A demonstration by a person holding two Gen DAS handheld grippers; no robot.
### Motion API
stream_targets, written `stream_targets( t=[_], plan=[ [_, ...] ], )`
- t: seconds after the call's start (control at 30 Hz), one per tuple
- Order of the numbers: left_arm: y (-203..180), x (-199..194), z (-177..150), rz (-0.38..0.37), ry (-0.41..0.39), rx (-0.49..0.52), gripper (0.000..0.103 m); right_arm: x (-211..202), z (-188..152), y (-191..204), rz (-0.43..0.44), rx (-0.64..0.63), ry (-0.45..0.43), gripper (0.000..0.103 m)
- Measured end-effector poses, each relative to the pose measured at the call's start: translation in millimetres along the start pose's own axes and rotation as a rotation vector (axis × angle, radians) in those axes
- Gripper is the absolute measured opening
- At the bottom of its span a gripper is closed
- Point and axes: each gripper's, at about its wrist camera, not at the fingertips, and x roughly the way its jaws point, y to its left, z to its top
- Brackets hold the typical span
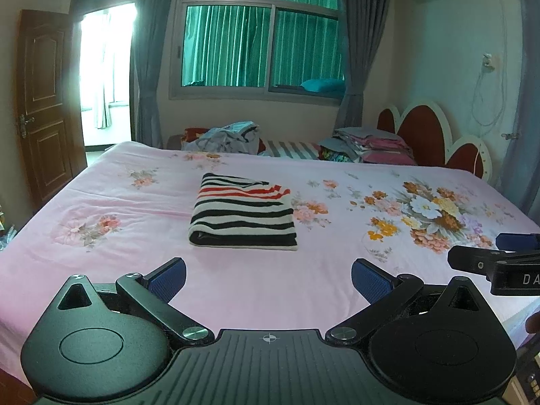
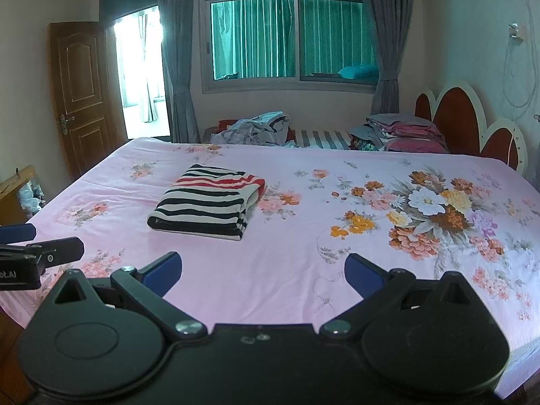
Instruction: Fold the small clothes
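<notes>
A folded garment with black, white and red stripes (image 1: 243, 212) lies flat on the pink floral bed sheet (image 1: 135, 202); it also shows in the right wrist view (image 2: 206, 202). My left gripper (image 1: 268, 278) is open and empty, held above the near part of the bed, short of the garment. My right gripper (image 2: 263, 275) is open and empty, also back from the garment and to its right. The right gripper's finger shows at the right edge of the left wrist view (image 1: 486, 263). The left gripper's finger shows at the left edge of the right wrist view (image 2: 50, 251).
A loose heap of clothes (image 1: 229, 136) and a stack of folded clothes (image 1: 374, 146) lie beyond the bed's far edge. A red and white headboard (image 1: 425, 131) stands at the right. A brown door (image 1: 44, 101) is open at the left.
</notes>
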Motion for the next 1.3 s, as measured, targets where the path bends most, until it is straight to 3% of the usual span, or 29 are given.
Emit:
stream_targets(
  t=[1.3],
  plan=[
    [-0.5,1.8,0.1,0.007,-0.005,-0.002,0.103,0.8,2.0,-4.8,0.010,-0.009,0.005,0.103]
  ],
)
